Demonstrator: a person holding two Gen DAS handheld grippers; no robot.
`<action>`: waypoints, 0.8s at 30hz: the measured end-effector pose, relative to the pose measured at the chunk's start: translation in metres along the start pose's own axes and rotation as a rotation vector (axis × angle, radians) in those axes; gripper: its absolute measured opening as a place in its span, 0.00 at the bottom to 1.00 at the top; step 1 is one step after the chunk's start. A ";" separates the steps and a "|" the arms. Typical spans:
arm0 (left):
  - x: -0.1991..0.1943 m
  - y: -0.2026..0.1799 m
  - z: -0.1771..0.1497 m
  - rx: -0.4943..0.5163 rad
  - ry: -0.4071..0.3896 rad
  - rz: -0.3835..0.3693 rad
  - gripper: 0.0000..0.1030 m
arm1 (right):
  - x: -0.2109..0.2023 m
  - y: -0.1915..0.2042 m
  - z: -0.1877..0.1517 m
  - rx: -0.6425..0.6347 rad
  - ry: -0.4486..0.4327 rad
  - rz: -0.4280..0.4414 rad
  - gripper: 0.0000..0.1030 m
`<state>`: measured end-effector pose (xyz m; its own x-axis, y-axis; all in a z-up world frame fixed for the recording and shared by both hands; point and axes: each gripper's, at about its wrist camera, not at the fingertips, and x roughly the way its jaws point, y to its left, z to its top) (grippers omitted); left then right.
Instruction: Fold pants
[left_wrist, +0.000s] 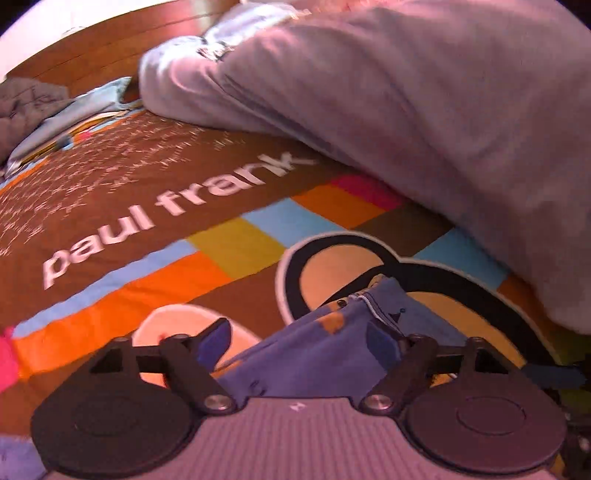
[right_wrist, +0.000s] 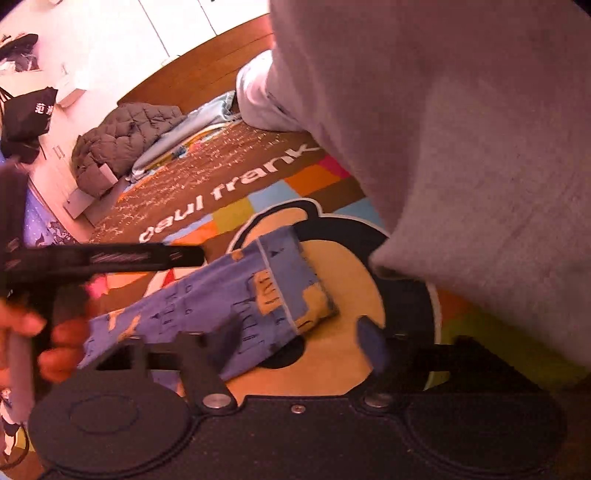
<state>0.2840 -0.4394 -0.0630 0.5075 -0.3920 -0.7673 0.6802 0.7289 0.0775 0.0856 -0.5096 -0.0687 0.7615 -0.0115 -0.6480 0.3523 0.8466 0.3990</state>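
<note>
The blue patterned pants (right_wrist: 229, 295) lie folded into a narrow strip mid-bedspread (left_wrist: 221, 251). Further folds appear to remain. Left gripper (left_wrist: 299, 339) and right gripper (right_wrist: 295, 339) straddle them, jaws apart, gripping nothing.

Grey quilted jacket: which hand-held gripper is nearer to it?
Left. The left hand-held gripper is on the jacket side of the blue pants; the right hand-held gripper is over their folded end, farther off.
</note>
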 end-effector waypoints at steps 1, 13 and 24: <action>0.011 -0.004 0.001 0.010 0.018 0.013 0.76 | 0.004 -0.001 0.000 0.003 0.008 -0.005 0.54; 0.042 0.008 0.009 -0.034 0.062 0.038 0.89 | 0.032 -0.001 -0.002 0.037 -0.002 0.023 0.41; 0.014 0.023 0.038 -0.292 0.249 -0.100 0.60 | 0.028 0.043 -0.016 -0.227 -0.087 -0.107 0.12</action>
<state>0.3272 -0.4492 -0.0483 0.2777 -0.3473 -0.8957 0.5225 0.8370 -0.1625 0.1133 -0.4650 -0.0806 0.7737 -0.1448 -0.6167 0.3099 0.9356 0.1691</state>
